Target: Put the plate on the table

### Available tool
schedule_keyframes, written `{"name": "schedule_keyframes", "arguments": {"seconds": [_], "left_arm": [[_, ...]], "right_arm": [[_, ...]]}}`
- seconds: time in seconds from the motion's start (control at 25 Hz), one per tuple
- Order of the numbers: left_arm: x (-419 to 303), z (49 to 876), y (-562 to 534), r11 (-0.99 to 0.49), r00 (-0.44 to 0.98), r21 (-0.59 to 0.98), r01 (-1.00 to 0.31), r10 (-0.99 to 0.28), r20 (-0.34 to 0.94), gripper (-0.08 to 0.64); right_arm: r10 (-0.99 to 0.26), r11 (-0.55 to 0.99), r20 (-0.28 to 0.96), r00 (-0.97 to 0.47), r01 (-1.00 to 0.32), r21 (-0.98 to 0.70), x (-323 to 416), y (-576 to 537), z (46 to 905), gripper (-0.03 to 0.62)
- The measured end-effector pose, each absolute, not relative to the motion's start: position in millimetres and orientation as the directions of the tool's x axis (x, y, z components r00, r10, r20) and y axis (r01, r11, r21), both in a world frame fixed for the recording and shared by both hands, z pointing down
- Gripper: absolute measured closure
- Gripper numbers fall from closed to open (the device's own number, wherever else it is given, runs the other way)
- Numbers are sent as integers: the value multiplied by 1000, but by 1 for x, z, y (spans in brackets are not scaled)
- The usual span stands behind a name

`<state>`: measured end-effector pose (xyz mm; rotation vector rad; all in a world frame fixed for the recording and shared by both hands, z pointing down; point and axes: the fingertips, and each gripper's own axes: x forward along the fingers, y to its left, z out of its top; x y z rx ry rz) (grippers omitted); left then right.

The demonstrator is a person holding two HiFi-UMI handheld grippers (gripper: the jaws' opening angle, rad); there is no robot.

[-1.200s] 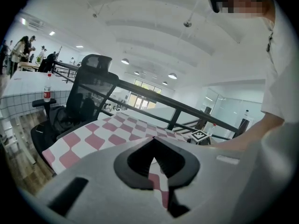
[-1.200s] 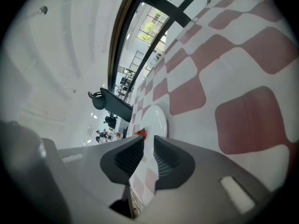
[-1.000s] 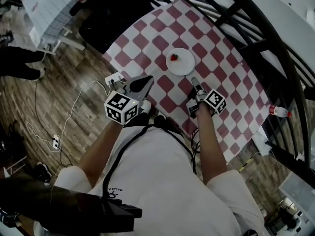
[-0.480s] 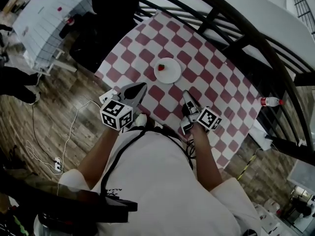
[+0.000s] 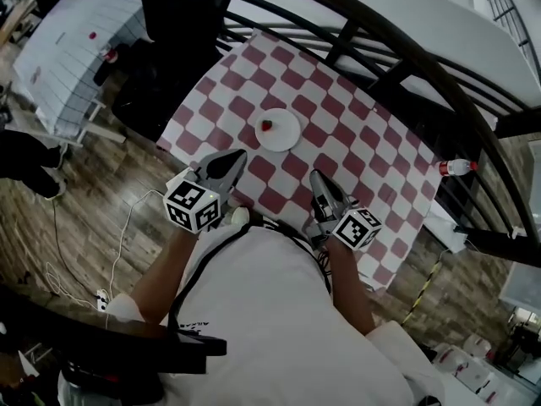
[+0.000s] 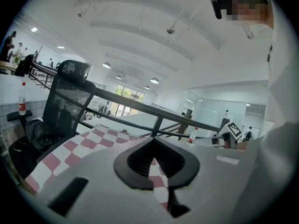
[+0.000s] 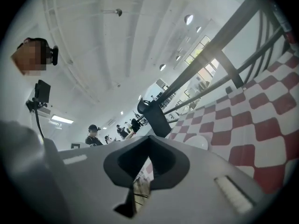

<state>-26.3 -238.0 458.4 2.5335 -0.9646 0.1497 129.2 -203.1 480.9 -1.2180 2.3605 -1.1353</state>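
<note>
A small white plate point(image 5: 279, 131) with a red strawberry point(image 5: 266, 126) on it lies on the red-and-white checked table point(image 5: 355, 134). Both grippers hover over the table's near edge, well short of the plate and apart from it. My left gripper point(image 5: 237, 156) has its jaws together and holds nothing. The right gripper point(image 5: 314, 178) is likewise shut and empty. In the right gripper view the plate point(image 7: 196, 143) shows as a pale disc beyond the closed jaws point(image 7: 149, 139). The left gripper view shows only the checked cloth point(image 6: 93, 139) past its closed jaws point(image 6: 152, 140).
A black railing point(image 5: 397, 57) runs along the table's far side. A black office chair point(image 5: 182, 7) stands at the far left corner. A water bottle point(image 5: 452, 167) sits right of the table. Cables point(image 5: 76, 252) lie on the wooden floor to the left.
Both grippers have drawn back from the plate toward the person's body. The plate has stayed on the table. The head camera has tilted, so the table now sits higher in view.
</note>
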Motion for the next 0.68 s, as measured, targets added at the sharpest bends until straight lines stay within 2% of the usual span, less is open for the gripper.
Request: {"name": "schedule_keyframes", "arguments": {"seconds": [0.68], "left_arm": [[-22, 464, -242, -669, 764, 370, -644, -591, 259, 554]], "right_arm": [[-766, 395, 131, -629, -622, -676, 129, -209, 479, 587]]}}
